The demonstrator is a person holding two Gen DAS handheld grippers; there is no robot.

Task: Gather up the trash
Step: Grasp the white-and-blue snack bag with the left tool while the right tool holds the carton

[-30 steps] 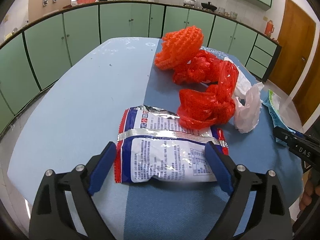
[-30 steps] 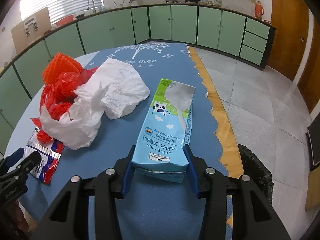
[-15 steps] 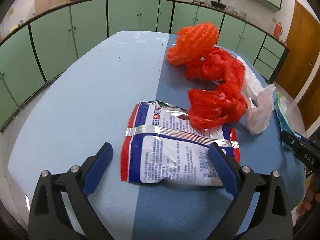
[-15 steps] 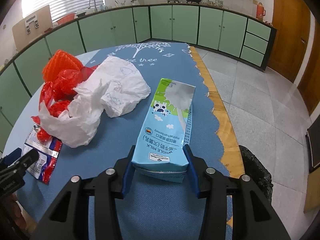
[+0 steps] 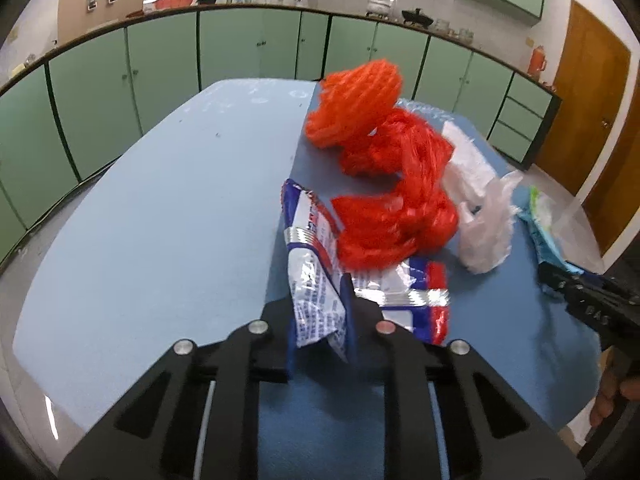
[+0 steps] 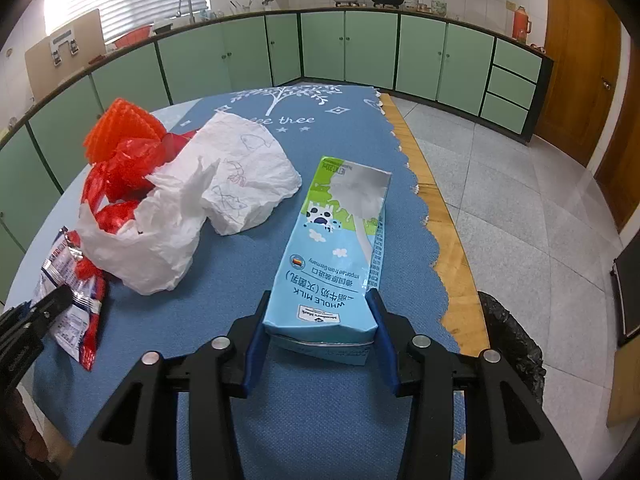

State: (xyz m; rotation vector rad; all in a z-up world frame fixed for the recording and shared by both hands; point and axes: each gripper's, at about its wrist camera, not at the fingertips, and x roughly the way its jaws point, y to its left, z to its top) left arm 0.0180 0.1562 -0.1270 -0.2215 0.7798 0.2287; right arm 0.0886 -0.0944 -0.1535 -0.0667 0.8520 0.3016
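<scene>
Both hands are at the grasping step of collecting the trash. The left gripper [image 5: 320, 320] is closing its fingers on the near edge of the snack wrapper [image 5: 316, 280], and the foil is crumpled and stood up between them, pinched near its middle while the rest of the packet trails off to the right on the bench [image 5: 160, 216]. The right gripper [image 6: 320, 320] has its fingers about half open and set against the two long sides of the milk carton [image 6: 340, 248] at its near end; the carton lies flat, running away from the camera, and looks held rather than merely straddled. The next move, I judge, is to lift both pieces clear and carry them to the black bin bag [image 6: 516, 344], whose rim shows just past the bench's near right edge in the right wrist view. The wrapper needs care: the red plastic bag [image 5: 396, 216] rests on its far part and may drag along. Beyond and left of the carton, a white plastic bag [image 6: 192, 216] and an orange foam net [image 6: 120, 128] lie in a heap, not yet picked up.
</scene>
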